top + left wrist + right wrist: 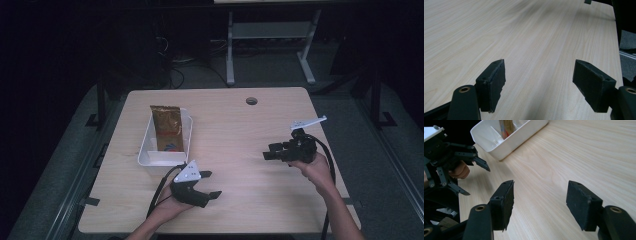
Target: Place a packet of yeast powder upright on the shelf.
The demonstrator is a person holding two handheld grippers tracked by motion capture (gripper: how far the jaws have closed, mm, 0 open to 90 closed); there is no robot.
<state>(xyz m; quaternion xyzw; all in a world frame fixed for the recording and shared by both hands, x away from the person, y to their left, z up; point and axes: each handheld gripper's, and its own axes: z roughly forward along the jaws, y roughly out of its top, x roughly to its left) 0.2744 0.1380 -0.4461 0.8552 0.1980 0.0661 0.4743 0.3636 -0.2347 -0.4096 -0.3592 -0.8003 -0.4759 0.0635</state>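
- Toward the left edge of the wooden table (235,125), about halfway back: white plastic bin (146,152), long side running front to back.
- Inside the bin: brown snack packet (166,127), lying flat against the far end, a bit of red and blue print on the lower half.
- Just in front of the bin's near end, close to the front edge: left gripper (211,184), held in a hand (167,206), grey three-cornered plate on top, jaws spread wide, nothing between them, just bare wood underneath.
- Over by the right edge, roughly level with the bin's near end: right gripper (268,152), also hand-held (316,168), pointing left across the table, jaws wide apart and empty too.
- Well apart from each other, those two grippers, neither touching bin nor packet.
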